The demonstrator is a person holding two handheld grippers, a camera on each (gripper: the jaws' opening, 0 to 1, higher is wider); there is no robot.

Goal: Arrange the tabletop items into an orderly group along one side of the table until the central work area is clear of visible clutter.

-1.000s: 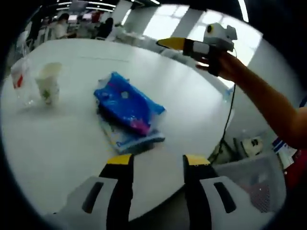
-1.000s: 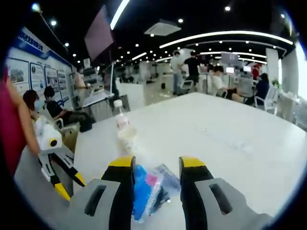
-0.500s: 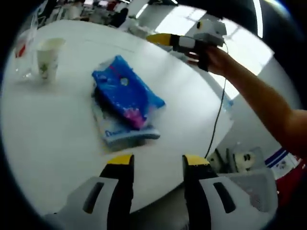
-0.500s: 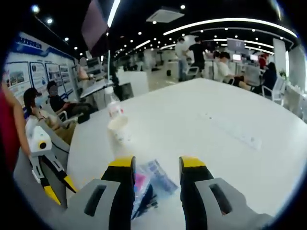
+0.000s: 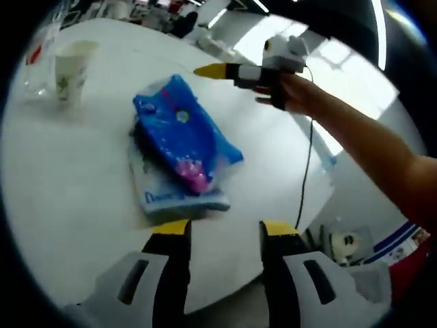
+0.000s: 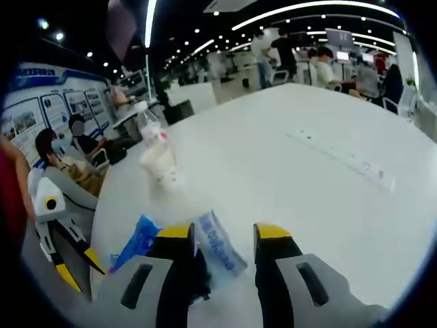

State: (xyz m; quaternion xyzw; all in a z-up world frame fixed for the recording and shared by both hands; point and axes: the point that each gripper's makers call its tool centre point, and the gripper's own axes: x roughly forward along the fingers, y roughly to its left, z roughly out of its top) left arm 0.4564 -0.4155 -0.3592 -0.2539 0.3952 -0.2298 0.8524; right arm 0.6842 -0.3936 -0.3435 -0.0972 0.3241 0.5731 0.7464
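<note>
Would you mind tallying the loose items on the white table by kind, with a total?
Soft packets: 2, a blue packet lying on a pale packet
Paper cups: 1, paper cup
Plastic bottles: 1, bottle
Total: 4

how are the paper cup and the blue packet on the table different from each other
The paper cup stands upright; the blue packet lies flat.
The cup is pale with a small green print; the packet is bright blue with pink marks.
The cup stands beside a clear plastic bottle; the packet lies on top of a paler packet.
The packet lies nearer the left gripper; the cup is farther off.
Both rest on the white table, untouched.
</note>
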